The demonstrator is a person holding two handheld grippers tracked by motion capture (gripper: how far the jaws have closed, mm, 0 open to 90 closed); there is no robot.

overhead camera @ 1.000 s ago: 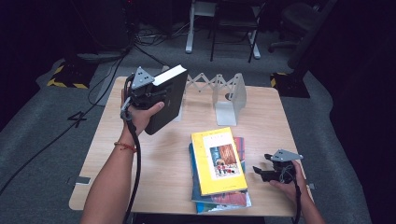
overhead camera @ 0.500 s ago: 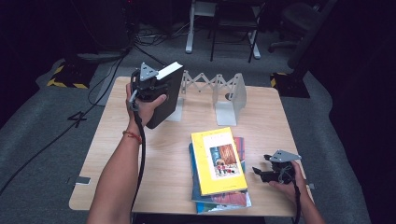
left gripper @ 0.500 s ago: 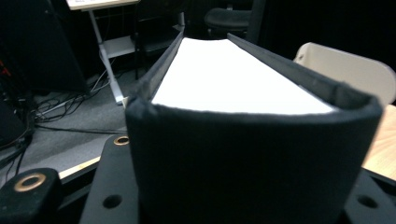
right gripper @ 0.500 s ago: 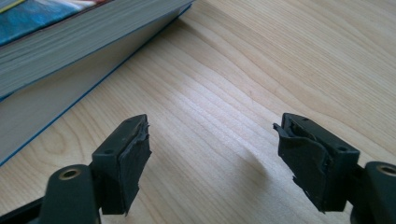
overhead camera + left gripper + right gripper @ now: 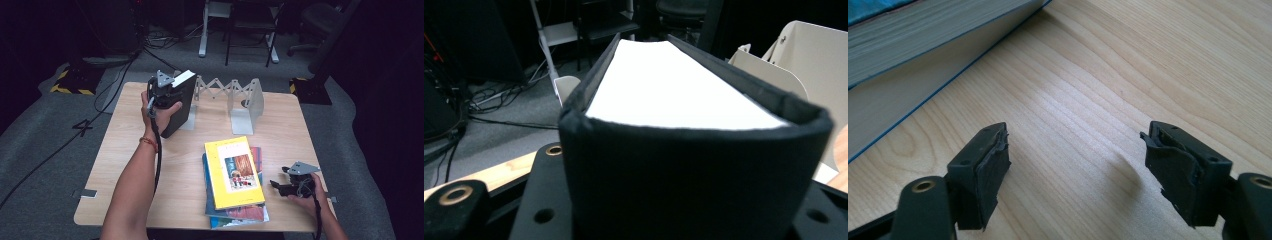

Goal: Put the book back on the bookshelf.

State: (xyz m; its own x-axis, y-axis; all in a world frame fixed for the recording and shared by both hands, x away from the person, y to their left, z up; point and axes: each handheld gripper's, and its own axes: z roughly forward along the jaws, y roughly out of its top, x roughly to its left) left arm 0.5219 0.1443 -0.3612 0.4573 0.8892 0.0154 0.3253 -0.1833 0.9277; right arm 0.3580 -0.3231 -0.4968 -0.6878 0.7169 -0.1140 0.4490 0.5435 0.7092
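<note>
**Desk:** What surrounds the black book at the back left of the table?

**Photographer:** In the high view it stands upright, white page edge up, clamped across its spine by the left gripper, the person's left hand wrapped round the gripper. Just beyond it, at two o'clock, stretches the grey folding book rack; its nearest panel stands right against the book, though I cannot tell whether they touch. The tall end panel stands farther along at three o'clock.

**Desk:** Anything in the way?

**Photographer:** A stack of books, a yellow one on top, lies at five o'clock from the black book, well apart. The right gripper rests at the stack's three o'clock, near the table's right edge (the right hand behind it).

**Desk:** What do the close views add?

**Photographer:** The left gripper view shows the spine filling the span between the jaws, both covers pressed, white pages running away toward a cream rack panel at one o'clock. The right gripper view shows its jaws standing wide apart with nothing but bare wood between them, and the stack's page edges at eleven o'clock, just clear of the left jaw.
</note>
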